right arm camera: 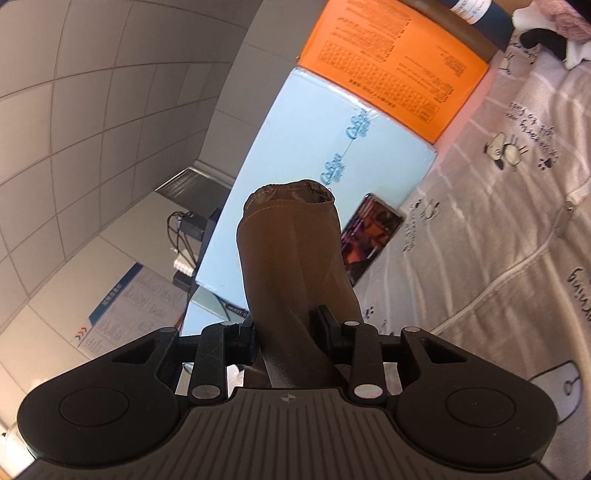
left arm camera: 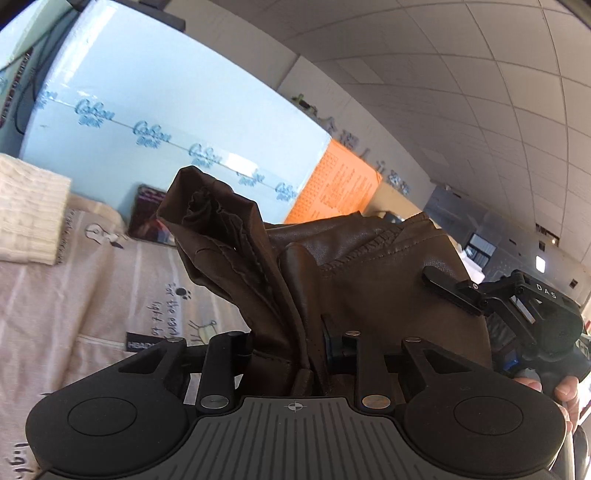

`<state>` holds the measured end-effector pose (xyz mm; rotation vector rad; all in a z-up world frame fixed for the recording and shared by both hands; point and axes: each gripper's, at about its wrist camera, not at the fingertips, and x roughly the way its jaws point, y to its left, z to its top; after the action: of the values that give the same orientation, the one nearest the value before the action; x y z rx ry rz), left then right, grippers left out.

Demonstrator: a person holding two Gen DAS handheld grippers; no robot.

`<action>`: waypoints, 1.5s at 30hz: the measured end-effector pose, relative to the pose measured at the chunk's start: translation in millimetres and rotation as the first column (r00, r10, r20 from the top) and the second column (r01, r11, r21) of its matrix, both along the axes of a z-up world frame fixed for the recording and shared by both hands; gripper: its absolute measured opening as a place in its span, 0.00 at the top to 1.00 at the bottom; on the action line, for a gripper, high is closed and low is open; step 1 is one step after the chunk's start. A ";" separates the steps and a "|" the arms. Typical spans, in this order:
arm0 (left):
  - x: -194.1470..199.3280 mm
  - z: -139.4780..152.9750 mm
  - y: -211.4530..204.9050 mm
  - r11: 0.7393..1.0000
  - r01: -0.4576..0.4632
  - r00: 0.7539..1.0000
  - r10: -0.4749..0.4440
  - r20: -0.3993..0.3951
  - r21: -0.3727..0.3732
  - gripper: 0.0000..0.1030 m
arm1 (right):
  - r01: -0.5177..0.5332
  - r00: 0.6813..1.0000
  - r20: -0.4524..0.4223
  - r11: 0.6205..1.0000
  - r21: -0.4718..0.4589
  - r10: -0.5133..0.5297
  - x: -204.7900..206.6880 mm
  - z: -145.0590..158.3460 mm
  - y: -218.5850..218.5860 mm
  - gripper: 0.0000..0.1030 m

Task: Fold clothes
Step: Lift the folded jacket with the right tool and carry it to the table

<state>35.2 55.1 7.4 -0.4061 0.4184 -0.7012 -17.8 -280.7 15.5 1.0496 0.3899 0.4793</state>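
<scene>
A brown leather-like garment (left arm camera: 354,273) is held up above the bed. My left gripper (left arm camera: 291,343) is shut on a bunched fold of it, and a sleeve end with its lining showing sticks up over the fingers. In the left wrist view my right gripper (left arm camera: 454,291) is at the right, its fingers clamped on the garment's far edge, with a hand (left arm camera: 565,391) holding it. In the right wrist view my right gripper (right arm camera: 288,336) is shut on the brown garment (right arm camera: 295,251), whose hemmed end rises in front of the camera.
The bed has a beige sheet (left arm camera: 74,302) printed with cartoon animals and writing. A cream knit item (left arm camera: 29,214) lies at the left. A phone (right arm camera: 369,236) leans against a light blue foam board (left arm camera: 166,122), beside an orange board (right arm camera: 391,51). More clothes (right arm camera: 546,33) lie at the bed's far corner.
</scene>
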 end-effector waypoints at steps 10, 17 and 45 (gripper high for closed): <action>-9.0 29.3 107.5 0.947 -0.315 0.944 0.320 0.086 -0.061 0.76 | -0.234 0.971 0.031 0.971 -0.039 0.235 73.5 45.3 117.3 0.71; 23.2 43.2 173.7 0.889 -0.457 0.884 0.458 0.093 -0.035 0.76 | -0.347 0.936 0.040 0.936 -0.059 0.350 137.2 49.9 211.5 0.73; 96.1 1.3 200.4 0.658 -0.703 0.704 0.698 0.129 0.270 0.14 | -0.140 0.969 0.069 0.756 -0.640 0.237 209.7 -7.9 309.3 0.50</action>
<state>131.3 255.5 8.7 -0.2382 0.3091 0.1334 191.9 28.6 7.6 0.3103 0.4849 0.5501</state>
